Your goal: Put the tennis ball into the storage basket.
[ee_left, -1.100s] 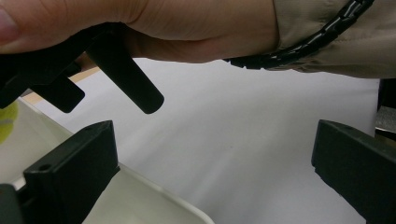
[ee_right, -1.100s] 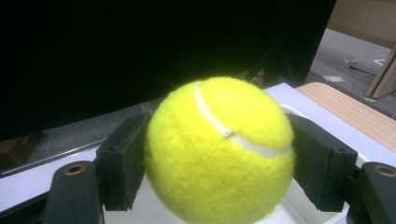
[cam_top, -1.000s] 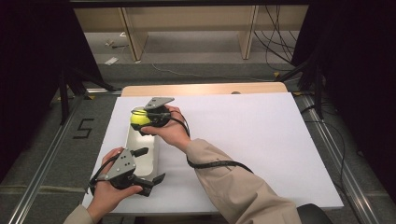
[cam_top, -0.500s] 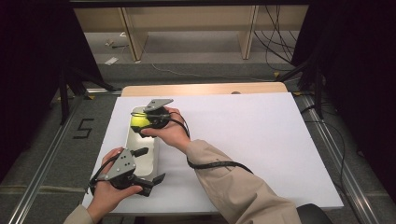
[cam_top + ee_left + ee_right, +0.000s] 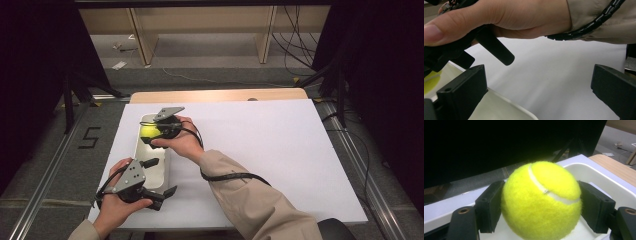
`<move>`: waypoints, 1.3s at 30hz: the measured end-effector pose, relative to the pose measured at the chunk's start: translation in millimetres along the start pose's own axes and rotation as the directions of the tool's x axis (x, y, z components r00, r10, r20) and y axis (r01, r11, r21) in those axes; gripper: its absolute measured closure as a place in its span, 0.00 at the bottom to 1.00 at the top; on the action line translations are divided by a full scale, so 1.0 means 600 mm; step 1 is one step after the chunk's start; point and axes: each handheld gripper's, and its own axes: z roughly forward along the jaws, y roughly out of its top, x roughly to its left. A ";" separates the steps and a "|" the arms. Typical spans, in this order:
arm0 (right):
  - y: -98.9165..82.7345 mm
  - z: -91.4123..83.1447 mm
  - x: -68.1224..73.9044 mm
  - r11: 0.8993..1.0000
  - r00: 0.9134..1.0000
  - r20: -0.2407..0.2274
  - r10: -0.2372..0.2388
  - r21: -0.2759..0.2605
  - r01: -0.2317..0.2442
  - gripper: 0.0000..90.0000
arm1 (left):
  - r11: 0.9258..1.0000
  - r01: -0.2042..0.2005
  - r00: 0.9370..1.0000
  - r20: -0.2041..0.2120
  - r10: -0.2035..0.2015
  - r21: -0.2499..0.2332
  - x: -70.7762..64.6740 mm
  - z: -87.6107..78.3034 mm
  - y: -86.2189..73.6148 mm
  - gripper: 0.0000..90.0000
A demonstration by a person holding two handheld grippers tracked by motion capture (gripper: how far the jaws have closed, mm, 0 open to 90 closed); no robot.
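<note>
Clearly, from the high view, the right gripper (image 5: 150, 133) holds a tennis ball (image 5: 147, 131) over the white tray (image 5: 161, 172), and the left gripper (image 5: 161, 176) rests by the tray's near end. Next, the left gripper view shows its jaws wide apart, with nothing between them. Finally, the right gripper view shows both pads (image 5: 489, 207) pressing the ball (image 5: 541, 202) above the tray (image 5: 599, 177).

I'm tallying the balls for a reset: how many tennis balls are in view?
1. The fuzzy yellow tennis ball is clamped between the right gripper's black jaws, above the far end of the white oblong plastic tray. The hand may hide part of the tray.
</note>
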 end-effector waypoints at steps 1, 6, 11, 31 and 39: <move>0.000 0.000 0.000 1.000 1.000 0.000 0.000 0.000 0.000 0.30 | 1.000 0.000 1.000 0.000 0.000 0.000 0.000 0.000 0.000 0.00; -0.002 0.001 0.000 1.000 1.000 -0.002 -0.004 0.011 0.004 0.30 | 1.000 0.000 1.000 0.001 0.000 -0.001 0.000 0.000 0.000 0.00; -0.005 0.003 -0.001 1.000 1.000 -0.004 -0.007 0.017 0.007 0.30 | 1.000 -0.001 1.000 0.000 0.001 0.000 0.000 0.000 0.000 0.00; -0.012 0.009 -0.001 0.999 1.000 -0.011 -0.009 0.044 0.009 0.30 | 1.000 0.000 1.000 0.002 0.000 0.000 -0.001 0.000 0.000 0.00; -0.014 0.011 0.000 0.998 1.000 -0.014 -0.012 0.054 0.012 0.30 | 1.000 0.000 1.000 0.002 0.000 0.000 0.000 0.000 0.000 0.00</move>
